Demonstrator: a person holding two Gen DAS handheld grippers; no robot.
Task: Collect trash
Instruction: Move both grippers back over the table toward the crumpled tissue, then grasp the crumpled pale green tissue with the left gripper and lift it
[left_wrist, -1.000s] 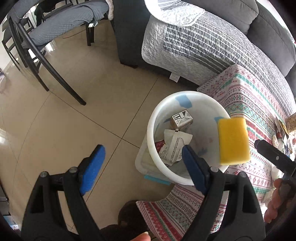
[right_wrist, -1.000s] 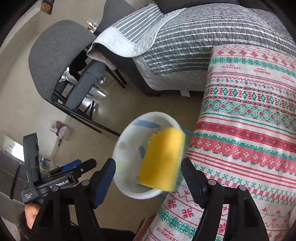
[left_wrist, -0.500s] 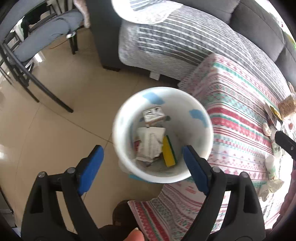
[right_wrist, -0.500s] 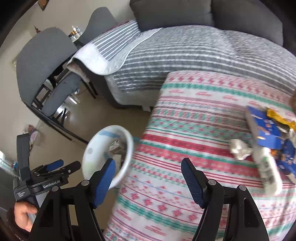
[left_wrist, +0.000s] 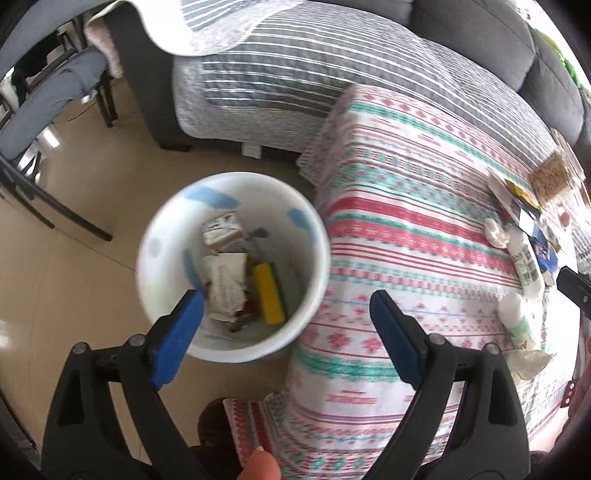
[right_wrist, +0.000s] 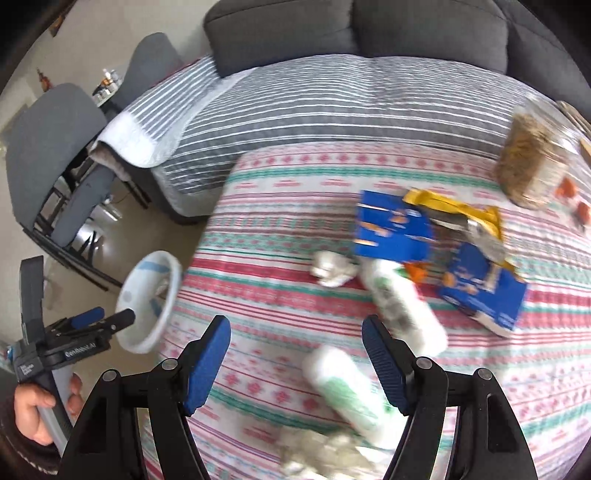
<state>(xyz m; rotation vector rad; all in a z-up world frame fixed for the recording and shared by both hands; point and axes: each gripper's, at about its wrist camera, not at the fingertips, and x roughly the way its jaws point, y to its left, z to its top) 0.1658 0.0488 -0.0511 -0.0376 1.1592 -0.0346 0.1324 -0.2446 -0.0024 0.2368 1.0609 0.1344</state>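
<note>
Patterned desk (right_wrist: 280, 229), trash strewn toward far right corner. White bin (left_wrist: 232, 266) on floor off left edge, yellow sponge (left_wrist: 269, 293) inside. Blurred, seemingly plastic bottle (right_wrist: 351, 398) under right gripper (right_wrist: 295, 338), fingers spread, empty. Left gripper (left_wrist: 286, 308) released over bin.

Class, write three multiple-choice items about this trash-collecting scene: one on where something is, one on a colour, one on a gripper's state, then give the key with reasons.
1. Where is the yellow sponge?
A. inside the white bin
B. on the patterned tablecloth
C. on the sofa

2. What colour are the flattened cartons on the patterned tablecloth?
A. red
B. blue
C. black

3. What state is the right gripper in?
A. shut on a bottle
B. shut on a tissue
C. open, holding nothing

Key: 1 A, it lies among papers inside the white bin. 2 B, both flattened cartons show blue faces. 3 C, its jaws stand wide apart above the cloth, with nothing between them.
</note>
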